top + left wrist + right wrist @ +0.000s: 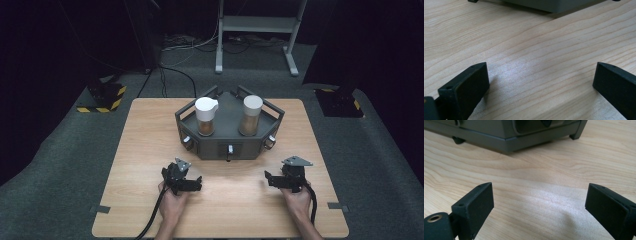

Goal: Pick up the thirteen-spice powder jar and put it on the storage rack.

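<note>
A dark grey six-sided unit (220,145) with small knobs on its front stands at the back middle of the wooden table (150,130). On it stand a white-topped jug (206,116) and a white-lidded cup (251,115), each with brown contents. My left gripper (192,184) rests on the table in front of the unit, to the left, open with bare wood between its fingers (471,85). My right gripper (270,179) rests to the right, also open and holding nothing, its fingers (476,206) pointing at the unit's base (506,140).
Grey carpet surrounds the table. A white metal stand (257,30) and loose cables (175,45) lie on the floor behind it. Yellow-black striped blocks (102,97) sit at the far left and right of the floor.
</note>
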The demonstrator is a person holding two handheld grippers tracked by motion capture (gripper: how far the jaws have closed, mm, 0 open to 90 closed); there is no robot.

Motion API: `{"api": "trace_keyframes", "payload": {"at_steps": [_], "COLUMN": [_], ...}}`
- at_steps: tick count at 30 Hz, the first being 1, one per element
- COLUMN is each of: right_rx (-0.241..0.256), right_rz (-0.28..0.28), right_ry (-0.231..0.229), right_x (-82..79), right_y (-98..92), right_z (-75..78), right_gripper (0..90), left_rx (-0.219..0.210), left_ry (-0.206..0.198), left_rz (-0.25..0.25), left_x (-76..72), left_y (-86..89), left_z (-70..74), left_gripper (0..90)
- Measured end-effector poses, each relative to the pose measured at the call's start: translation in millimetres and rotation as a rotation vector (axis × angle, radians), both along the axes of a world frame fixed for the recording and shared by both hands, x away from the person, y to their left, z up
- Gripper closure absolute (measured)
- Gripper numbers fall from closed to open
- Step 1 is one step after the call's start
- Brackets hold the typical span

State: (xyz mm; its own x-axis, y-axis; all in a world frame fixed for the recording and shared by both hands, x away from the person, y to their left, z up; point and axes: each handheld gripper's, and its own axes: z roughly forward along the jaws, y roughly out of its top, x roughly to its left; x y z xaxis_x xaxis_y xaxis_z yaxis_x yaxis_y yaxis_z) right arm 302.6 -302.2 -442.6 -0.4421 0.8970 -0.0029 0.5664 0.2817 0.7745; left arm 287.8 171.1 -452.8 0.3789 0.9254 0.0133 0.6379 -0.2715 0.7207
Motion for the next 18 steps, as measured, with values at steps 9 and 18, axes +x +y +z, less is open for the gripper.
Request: {"api": "trace_keyframes", "payload": {"at_steps": [9, 18], "right_rx": [-0.016, -0.035], "right_rz": [-0.016, -0.022], "right_ry": [0.035, 0.045], "right_x": [1.6, 2.5], "right_y": [2.0, 5.6], "right_z": [-7.0, -10.3], "right_gripper": [7.1, 5.6], "left_rx": [0.001, 0.001], "left_ry": [0.000, 0.000], "left_rz": [0.000, 0.000], "left_x": [0.0, 0.0], "left_y": [-0.1, -0.1], "left_z": [0.1, 0.0], "left_gripper": [0.4, 0.4]}}
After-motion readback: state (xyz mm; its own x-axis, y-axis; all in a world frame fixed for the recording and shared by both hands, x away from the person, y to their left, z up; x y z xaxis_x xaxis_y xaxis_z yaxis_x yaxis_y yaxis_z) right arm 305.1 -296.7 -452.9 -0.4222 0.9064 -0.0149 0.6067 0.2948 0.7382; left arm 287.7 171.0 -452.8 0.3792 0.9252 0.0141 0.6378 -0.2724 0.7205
